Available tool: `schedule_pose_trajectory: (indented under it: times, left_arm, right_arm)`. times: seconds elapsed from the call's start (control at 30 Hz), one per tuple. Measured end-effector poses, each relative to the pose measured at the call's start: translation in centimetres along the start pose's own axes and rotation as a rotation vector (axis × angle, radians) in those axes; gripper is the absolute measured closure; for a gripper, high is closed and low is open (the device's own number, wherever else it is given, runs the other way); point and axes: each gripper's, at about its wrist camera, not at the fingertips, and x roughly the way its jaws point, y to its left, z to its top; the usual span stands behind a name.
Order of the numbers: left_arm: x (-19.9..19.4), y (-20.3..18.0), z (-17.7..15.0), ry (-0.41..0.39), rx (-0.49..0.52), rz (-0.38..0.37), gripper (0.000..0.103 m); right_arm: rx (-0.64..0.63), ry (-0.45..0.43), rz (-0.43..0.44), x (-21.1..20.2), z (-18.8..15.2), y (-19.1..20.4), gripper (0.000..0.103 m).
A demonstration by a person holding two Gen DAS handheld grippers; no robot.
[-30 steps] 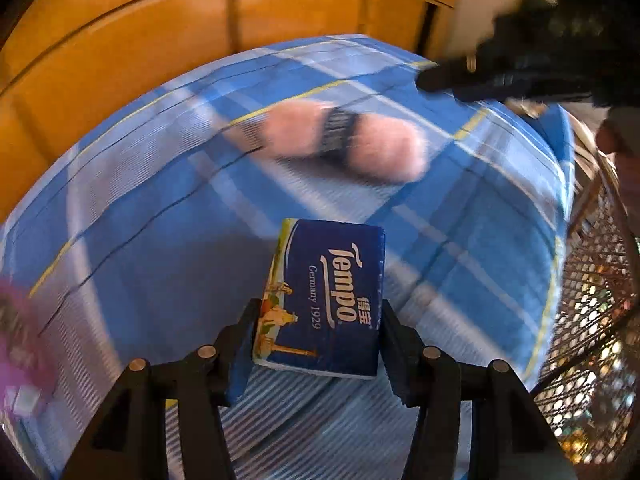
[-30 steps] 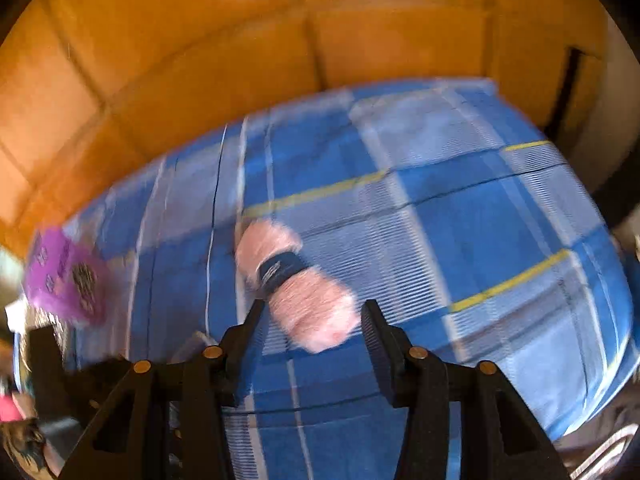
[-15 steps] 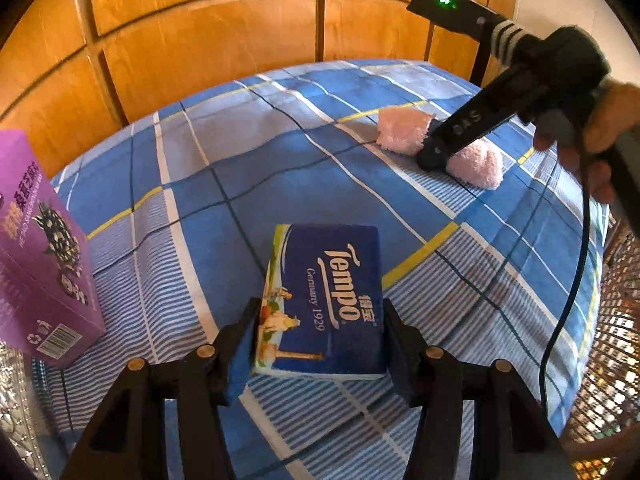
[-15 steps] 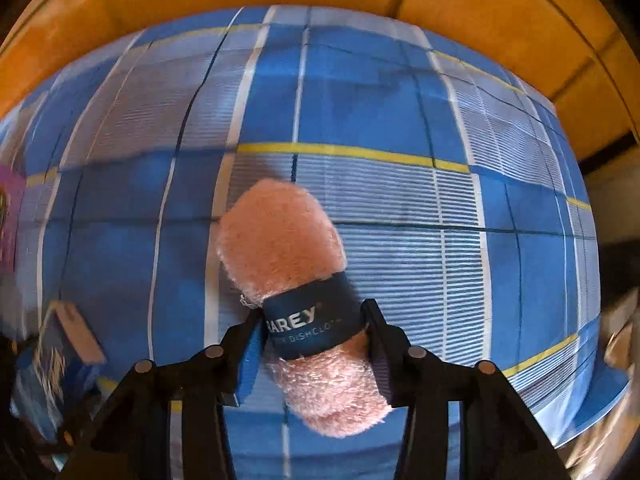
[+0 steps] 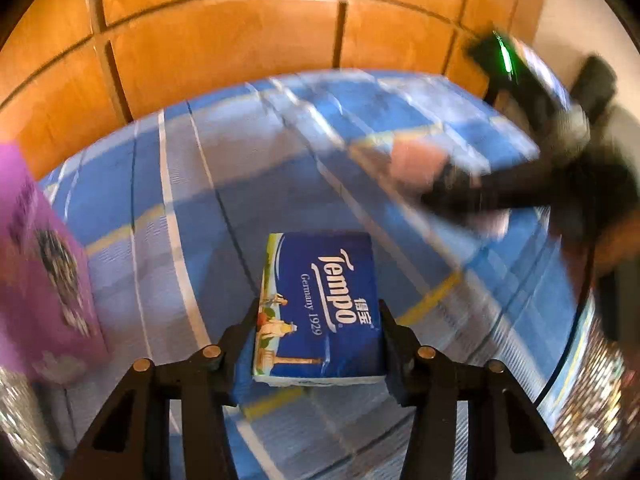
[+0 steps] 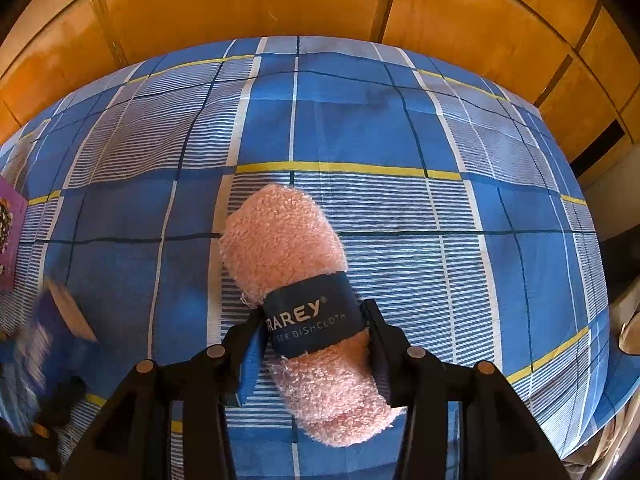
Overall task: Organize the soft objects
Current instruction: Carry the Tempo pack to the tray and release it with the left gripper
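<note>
My left gripper is shut on a blue Tempo tissue pack and holds it above the blue checked cloth. My right gripper is shut on a rolled pink dishcloth at its dark blue paper band. In the left wrist view the pink dishcloth and the right gripper's body show blurred at the right. In the right wrist view the tissue pack shows blurred at the lower left.
A purple box stands at the left edge of the cloth, also seen in the right wrist view. Orange wooden panels rise behind the cloth-covered surface. A wire mesh basket sits at the lower right.
The right gripper has come down over the pink dishcloth and closed on its band. The left gripper keeps the tissue pack and has swung, bringing the purple box closer on its left.
</note>
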Motion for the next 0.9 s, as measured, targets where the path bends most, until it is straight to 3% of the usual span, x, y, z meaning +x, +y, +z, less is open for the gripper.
schedule_pose_trajectory:
  times: [0.1,0.23,0.33,0.47,0.57,0.67,0.8,0.9]
  left_arm:
    - [-2.0,0.1,4.1,-0.052,-0.034,-0.015,0.051]
    - [-4.8,2.2,10.6,-0.108,-0.088,0.036,0.051]
    - [-7.6,6.6,14.6,-0.159,-0.166,0.126,0.051]
    - [-12.0,14.6,16.0,-0.228,-0.273,0.295,0.051]
    - [-15.3,21.3,14.2,-0.252,-0.366,0.431,0.051]
    - [-18.5,27.4,10.0,-0.242,-0.466,0.543,0.051]
    - [-21.6,31.2,2.8,-0.230,-0.526,0.612,0.051]
    - [-23.7,31.7,-3.6,-0.231,-0.548,0.652,0.051]
  right_arm:
    - [-0.004,-0.004,0.001,0.1,0.0,0.1,0.057]
    - [0.004,-0.005,0.010,0.1,-0.1,0.5,0.056]
    - [-0.012,-0.015,0.006,0.0,0.0,0.6,0.056]
    - [-0.040,-0.031,-0.010,-0.1,-0.2,1.1,0.056]
    - [-0.061,-0.043,-0.027,-0.4,-0.4,1.5,0.056]
    - [-0.078,-0.050,-0.042,-0.5,-0.5,1.8,0.056]
    - [-0.084,-0.055,-0.054,-0.8,-0.8,2.1,0.056]
    - [-0.106,-0.065,-0.079,-0.9,-1.0,2.6,0.056]
